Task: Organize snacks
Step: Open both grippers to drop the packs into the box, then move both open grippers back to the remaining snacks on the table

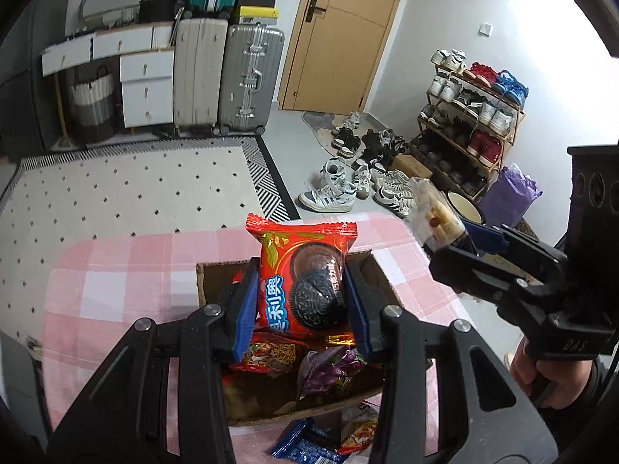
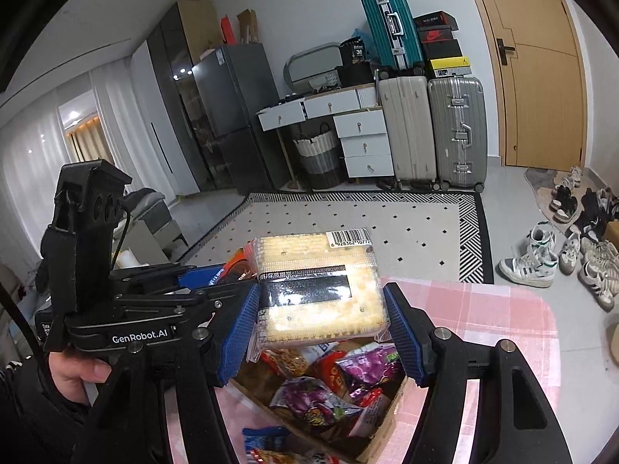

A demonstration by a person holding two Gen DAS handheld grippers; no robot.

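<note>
Fingers on both of our grippers are clamped on snacks: the left gripper (image 1: 305,301) squeezes a red cookie packet (image 1: 305,270) between its blue pads (image 1: 245,317), and the right gripper (image 2: 319,332) grips a clear pack of crackers (image 2: 321,290) the same way, its pads (image 2: 402,332) pressing the pack's two sides. Beneath them we see the table with its pink checked cloth (image 1: 116,290), and on it an open cardboard box (image 1: 301,390). Our cookie packet stands upright above the far half of that box, its top edge reaching past the box's far wall in the left wrist view. Our cracker pack hangs above the box too in the right wrist view, tilted with its barcode label toward the far right; from the left wrist view the same pack (image 1: 433,216) sits off to the right of the box, held up over the table's right edge. Inside the box lie several loose snacks, among them a purple wrapper (image 2: 309,402) and a red noodle snack bag (image 1: 267,355). Near the box's closest wall, outside it, a blue packet (image 1: 305,444) rests on the cloth beside another red-and-white wrapper (image 1: 358,429).
</note>
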